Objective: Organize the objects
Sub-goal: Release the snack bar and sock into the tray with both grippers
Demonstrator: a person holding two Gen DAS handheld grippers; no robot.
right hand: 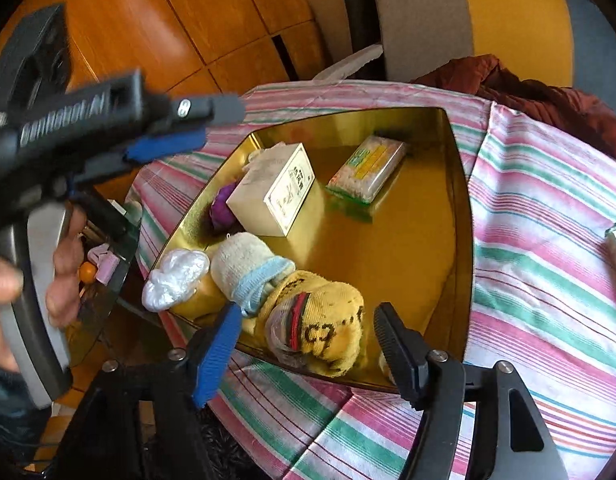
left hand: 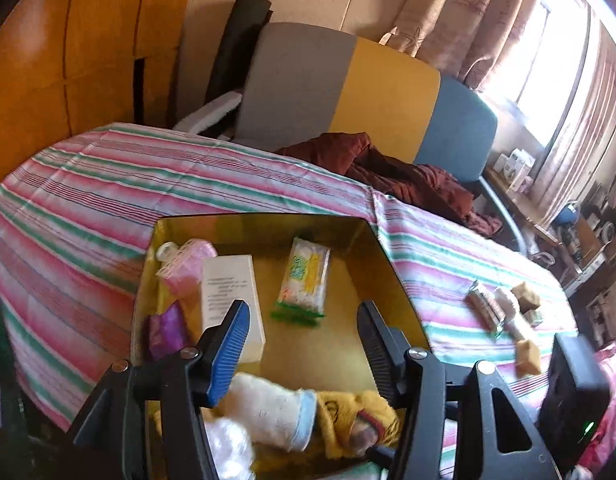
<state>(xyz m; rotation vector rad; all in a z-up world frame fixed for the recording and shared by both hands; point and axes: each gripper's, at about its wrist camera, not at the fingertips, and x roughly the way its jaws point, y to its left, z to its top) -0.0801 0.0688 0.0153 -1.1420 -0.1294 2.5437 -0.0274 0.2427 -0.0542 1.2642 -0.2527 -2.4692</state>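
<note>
Both tongs hang open over the gold tray (right hand: 464, 208), w/ nothing in them. Right tongs (right hand: 308, 344) sit above the yellow sock (right hand: 328, 320), left tongs (left hand: 304, 332) above the white sock (left hand: 268, 412); socks lie in the tray, probably just dropped. More bits (left hand: 504, 312) wait on the striped desk (left hand: 108, 184).

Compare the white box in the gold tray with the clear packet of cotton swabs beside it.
The white box is opaque card printed with dark text; the swab packet is clear plastic showing its contents, with green and yellow print. The box stands taller and blockier, the packet lies flat and thin. The box touches a purple item; the packet lies alone. Both rest in the gold tray.
</note>
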